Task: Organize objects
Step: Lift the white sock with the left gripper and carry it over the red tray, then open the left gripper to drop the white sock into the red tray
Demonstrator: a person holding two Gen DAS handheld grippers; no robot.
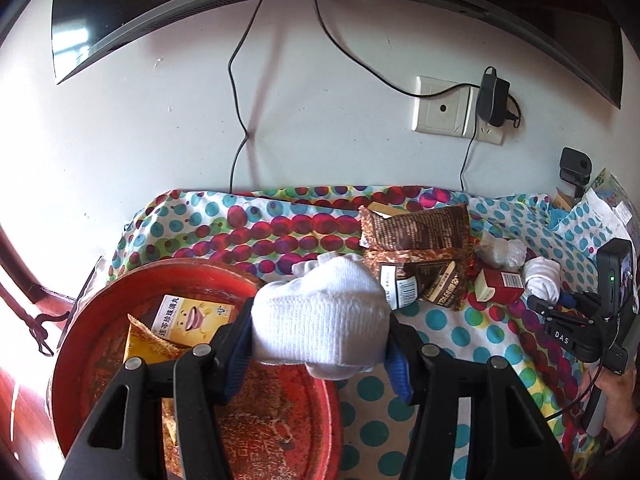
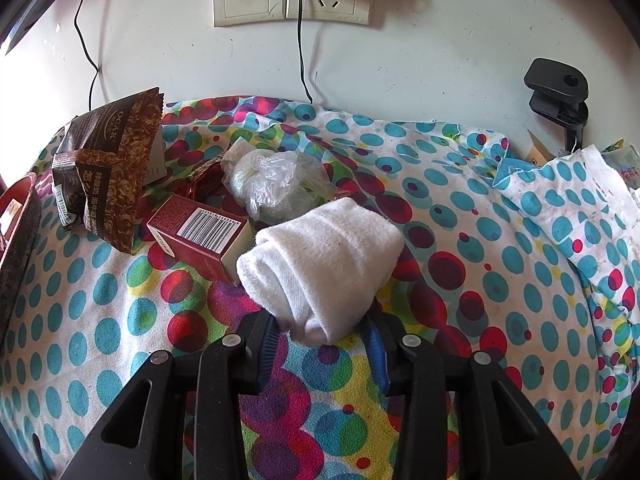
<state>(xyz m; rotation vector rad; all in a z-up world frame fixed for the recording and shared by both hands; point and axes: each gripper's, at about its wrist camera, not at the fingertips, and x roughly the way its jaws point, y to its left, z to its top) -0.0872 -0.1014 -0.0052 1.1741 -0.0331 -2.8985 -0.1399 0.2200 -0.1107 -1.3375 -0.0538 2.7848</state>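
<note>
L gripper (image 1: pixel 320 344) is seen clamped across a rolled white sock (image 1: pixel 324 316), held just above the near rim of the red tray (image 1: pixel 92 312), tray lying below-left; R gripper (image 2: pixel 324 334) is seen w/ jaws round 2nd sock roll (image 2: pixel 320 268) resting on the tabletop (image 2: pixel 460 320), contact unclear.

— Left gripper (image 1: pixel 320 354)?
— Clamped on a rolled white sock (image 1: pixel 320 320), held above the red tray (image 1: pixel 276 412).
— In the tray?
— A yellow box (image 1: pixel 192 318) and an orange packet (image 1: pixel 148 344).
— Farther back on the dotted cloth (image 1: pixel 460 332)?
— Brown snack bags (image 1: pixel 416 256), a red carton (image 1: pixel 502 286), another white sock (image 1: pixel 542 276) beside the right gripper (image 1: pixel 538 303).
</note>
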